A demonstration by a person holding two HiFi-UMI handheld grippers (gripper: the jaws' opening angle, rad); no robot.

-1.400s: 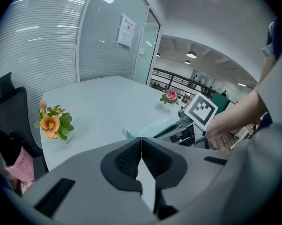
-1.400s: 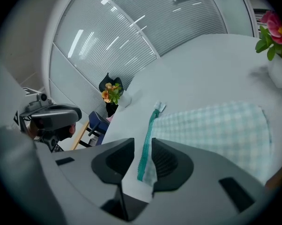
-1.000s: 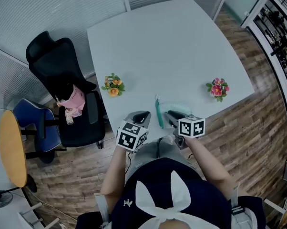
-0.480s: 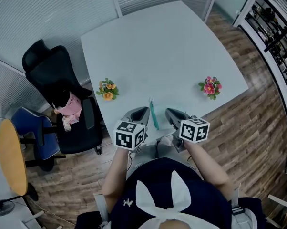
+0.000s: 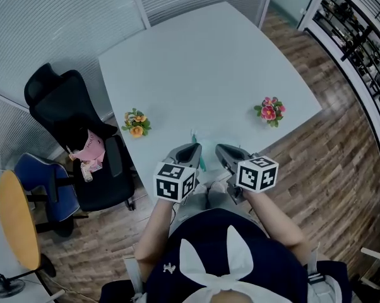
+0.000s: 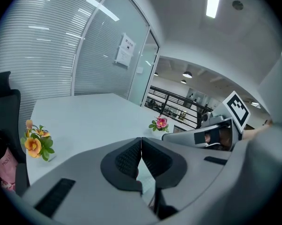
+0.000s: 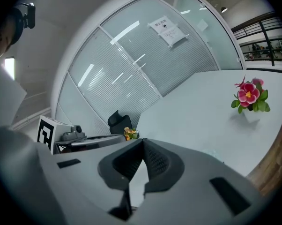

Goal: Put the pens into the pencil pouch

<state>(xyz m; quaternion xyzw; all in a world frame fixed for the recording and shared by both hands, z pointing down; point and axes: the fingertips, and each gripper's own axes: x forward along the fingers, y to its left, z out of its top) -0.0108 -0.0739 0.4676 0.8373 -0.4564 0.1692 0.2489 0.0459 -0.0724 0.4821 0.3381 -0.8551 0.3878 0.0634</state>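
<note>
Head view: white bench (image 5: 202, 68) on wood floor (image 5: 316, 169), black chair (image 5: 64, 106) at its left. Left tool (image 5: 193, 148) and right tool (image 5: 220, 148) are pressed together, empty; the right has just been closing. A second ago the pouch (image 5: 195, 137) at the near edge was less covered by them; contents not discernible.

Left tool (image 5: 190, 149): we are holding it low in front of us, jaws pressed together.
Right tool (image 5: 224, 149): we are holding it alongside, its jaws just closing tip to tip.
Forearms (image 5: 153, 223): we are bending both forward.
</note>
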